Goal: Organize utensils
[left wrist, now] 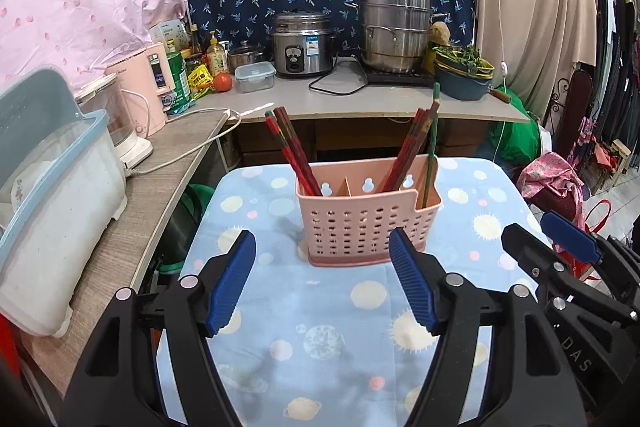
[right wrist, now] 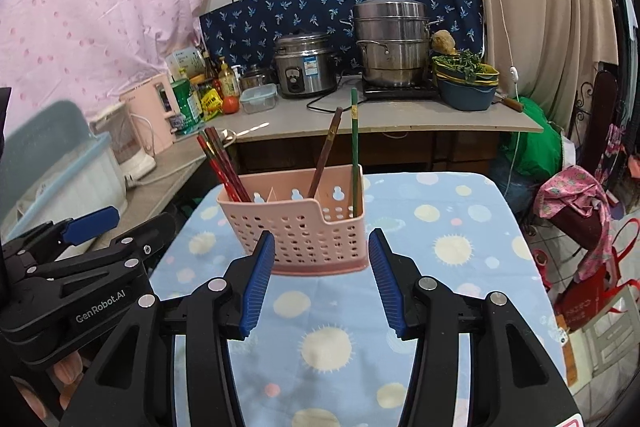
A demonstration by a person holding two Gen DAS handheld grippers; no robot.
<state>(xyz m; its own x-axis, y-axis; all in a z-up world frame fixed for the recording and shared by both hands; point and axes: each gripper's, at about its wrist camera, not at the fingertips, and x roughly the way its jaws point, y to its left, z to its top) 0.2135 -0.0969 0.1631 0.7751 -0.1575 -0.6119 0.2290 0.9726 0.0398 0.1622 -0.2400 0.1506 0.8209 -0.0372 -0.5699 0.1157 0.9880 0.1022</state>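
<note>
Bare tablecloth (left wrist: 320,339) lies before the pink caddy (left wrist: 360,227), whose chopsticks (left wrist: 296,151) lean outward overhead.

"GenRobot.AI" on left gripper (right wrist: 132,227)

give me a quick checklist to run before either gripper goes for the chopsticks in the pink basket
1. Left gripper open and empty: ok, nothing between the blue pads.
2. Right gripper open and empty: ok.
3. Pink basket upright on the blue cloth: ok.
4. Chopsticks reachable: ok, the red chopsticks lean out of the left compartment, the green chopstick stands at the right end.
5. Middle compartment's contents: cannot tell, the front wall hides it.
6. Grippers clear of each other: ok, apart, side by side before the basket.
</note>
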